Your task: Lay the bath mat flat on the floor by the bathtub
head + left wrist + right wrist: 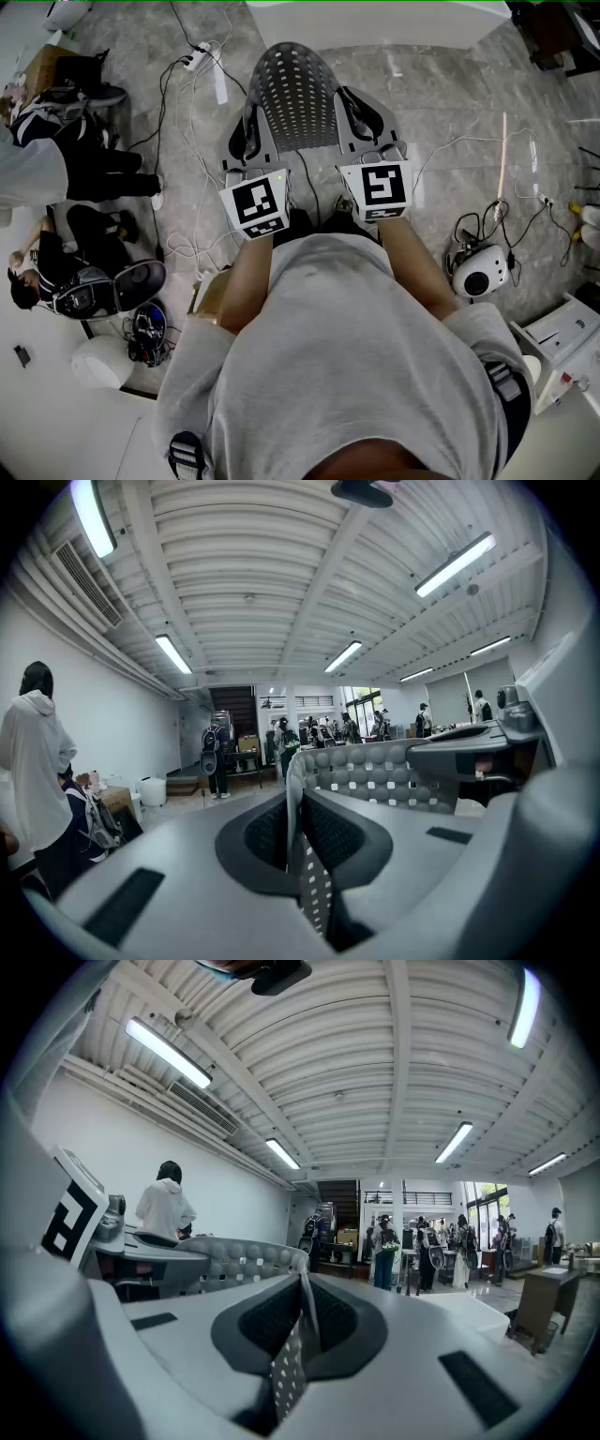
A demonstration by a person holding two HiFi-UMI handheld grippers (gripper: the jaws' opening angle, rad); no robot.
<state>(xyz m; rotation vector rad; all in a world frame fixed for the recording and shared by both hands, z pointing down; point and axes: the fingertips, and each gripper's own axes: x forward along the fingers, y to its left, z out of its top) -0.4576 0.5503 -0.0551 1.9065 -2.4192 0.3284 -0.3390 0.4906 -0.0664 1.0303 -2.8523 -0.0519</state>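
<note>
Step in hand: carry to position, bath mat [295, 94] not yet laid.

Left gripper [251, 141]: clamped tight on the near left edge. Right gripper [361, 117]: clamped tight on the near right edge.

Mat position: held in the air between both grippers, roughly level, above the floor [450, 94], just short of the likely bathtub [375, 14].

Next: lower both grippers together, set the far edge down beside the tub, spread flat, then release.

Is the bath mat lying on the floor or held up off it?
Held up. The left gripper and right gripper each pinch one edge of the bath mat, which arcs between them above the floor.
</note>
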